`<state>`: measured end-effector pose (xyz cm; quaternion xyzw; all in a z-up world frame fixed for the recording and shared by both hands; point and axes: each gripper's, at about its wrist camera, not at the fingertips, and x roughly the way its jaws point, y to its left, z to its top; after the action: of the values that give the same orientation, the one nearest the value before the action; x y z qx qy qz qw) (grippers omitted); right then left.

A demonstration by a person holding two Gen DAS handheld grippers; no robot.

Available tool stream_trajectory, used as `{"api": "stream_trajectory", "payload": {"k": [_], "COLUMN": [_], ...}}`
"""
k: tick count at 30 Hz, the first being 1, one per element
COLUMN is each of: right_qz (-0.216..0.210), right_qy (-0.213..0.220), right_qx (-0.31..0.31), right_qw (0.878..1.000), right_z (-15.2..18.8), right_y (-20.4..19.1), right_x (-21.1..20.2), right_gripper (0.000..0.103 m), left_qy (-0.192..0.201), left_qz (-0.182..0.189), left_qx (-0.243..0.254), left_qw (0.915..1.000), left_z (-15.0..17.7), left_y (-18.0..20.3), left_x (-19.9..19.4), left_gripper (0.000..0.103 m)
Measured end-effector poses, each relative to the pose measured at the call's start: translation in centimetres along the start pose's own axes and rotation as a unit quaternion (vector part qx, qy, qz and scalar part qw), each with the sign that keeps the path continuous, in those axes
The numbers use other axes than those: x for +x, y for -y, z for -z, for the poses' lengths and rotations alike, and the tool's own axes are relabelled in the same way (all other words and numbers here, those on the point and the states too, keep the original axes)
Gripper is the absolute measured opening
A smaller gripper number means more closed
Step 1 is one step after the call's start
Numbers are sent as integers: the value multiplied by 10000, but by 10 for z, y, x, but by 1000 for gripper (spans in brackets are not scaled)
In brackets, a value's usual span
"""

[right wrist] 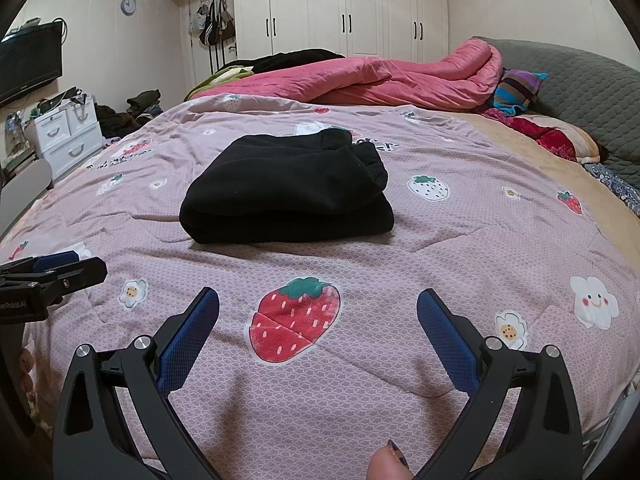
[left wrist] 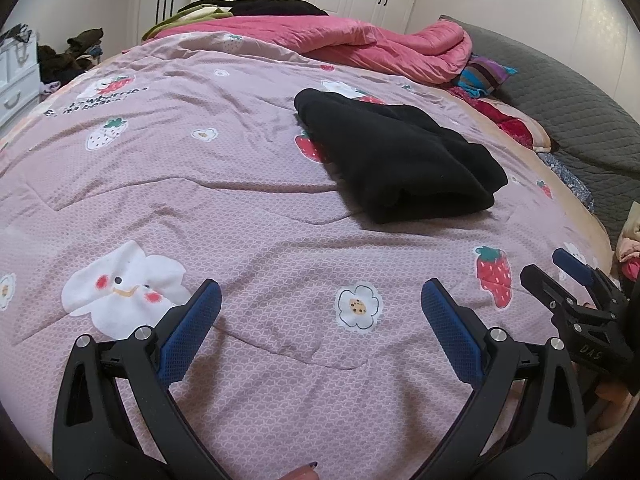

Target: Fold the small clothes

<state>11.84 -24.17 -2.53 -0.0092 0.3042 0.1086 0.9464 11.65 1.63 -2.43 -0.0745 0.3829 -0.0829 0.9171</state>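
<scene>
Already folded, the black garment (right wrist: 286, 190) sits mid-frame; both the left gripper (left wrist: 320, 308) and right gripper (right wrist: 318, 316) gape empty, so a careless regrasp could unravel its loose top layer.

Home bedroom: bed (right wrist: 500, 264), wardrobe (right wrist: 344, 12).

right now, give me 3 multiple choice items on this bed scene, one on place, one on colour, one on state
1. Where does the garment lie?
A on the patterned quilt
B on the dresser
C in a gripper

2. What colour is it?
A pink
B black
C green

3. How is the right gripper?
A shut on cloth
B shut, holding nothing
C open, holding nothing

Answers: 1 A, it rests on the strawberry-print quilt, apart from both grippers; 2 B, it is black all over; 3 C, its blue pads stand wide apart over bare quilt.
</scene>
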Motion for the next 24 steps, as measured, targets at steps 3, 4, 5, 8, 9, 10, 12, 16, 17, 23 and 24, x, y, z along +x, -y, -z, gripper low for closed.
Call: {"api": "stream_trajectory", "payload": {"k": [3,4,5,8,9,10,12,16,17,23,24], "right_qz": [-1,-2,2,7,7,10,12,24,32,234,381], "right_qy": [-1,-2,-4,-6,-3,-7,-15,5,8,502,661], "right_qx": [-2,-4,-7,-5,-7,-8,-7,5,12,542,712], "right_qw": [10000,10000,10000,10000,10000,10000,10000,10000,10000,9970,9945], "right_z": [-1,0,0,0,0,0,0,0,-1,-11,-14], "right_y": [-1,0,0,0,0,0,0,1,1,30,43], "right_x": [0,0,1,1,0,1,1,1,2,-30,-43], "right_gripper": [99,99,99,99,99,99,99,99,99,99,99], "left_qy": [4,4,1,0,0,6,-4,-78,-76,-210,-180], "left_qz": [0,2,3,-16,-14,-12,-9,-54,-90,-312,-331], "left_qx": [10,11,11,10,20,22,10,-33,-52,-186,-275], "left_qw": [10000,10000,10000,10000,10000,10000,10000,9999,9999,9991,9989], "left_z": [0,0,0,0,0,0,0,-1,-2,-9,-13], "left_y": [0,0,0,0,0,0,0,-1,-2,-13,-22], "left_x": [0,-1,0,-1,-1,-1,-1,1,1,2,-2], "left_gripper": [94,94,94,94,94,94,94,94,94,94,94]}}
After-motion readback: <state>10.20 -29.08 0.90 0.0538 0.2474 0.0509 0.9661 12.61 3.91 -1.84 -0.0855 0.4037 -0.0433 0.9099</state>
